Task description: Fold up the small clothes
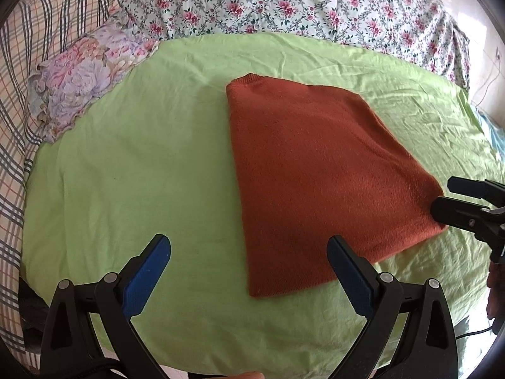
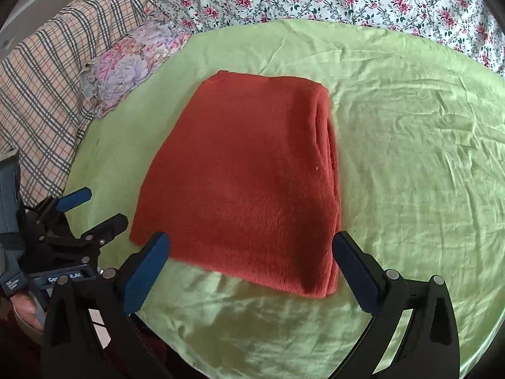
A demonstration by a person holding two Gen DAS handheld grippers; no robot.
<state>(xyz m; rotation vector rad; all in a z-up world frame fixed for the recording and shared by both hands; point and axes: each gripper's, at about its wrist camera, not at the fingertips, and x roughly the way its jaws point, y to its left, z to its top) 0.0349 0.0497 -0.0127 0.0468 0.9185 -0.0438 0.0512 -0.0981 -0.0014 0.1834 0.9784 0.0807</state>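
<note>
Sweater (image 1: pixel 318 170): rust-orange knit, fuzzy nap. Folded into a flat rectangular packet, lying flat on the green sheet (image 1: pixel 142 164). Ribbed edge shows at the far corner, toward 12 o'clock in the left wrist view. In the right wrist view, stacked fold layers show along its 3 o'clock side (image 2: pixel 328 158). Surface smooth, no loose sleeves visible.

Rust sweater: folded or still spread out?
Folded. The rust sweater lies as a compact rectangle on the green sheet, stacked layers showing along its right edge.

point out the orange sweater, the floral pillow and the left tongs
orange sweater (image 2: pixel 240 177), right wrist view, middle of its folded top
floral pillow (image 1: pixel 85 75), left wrist view, its centre
left tongs (image 1: pixel 249 252), left wrist view, midway between fingertips
</note>
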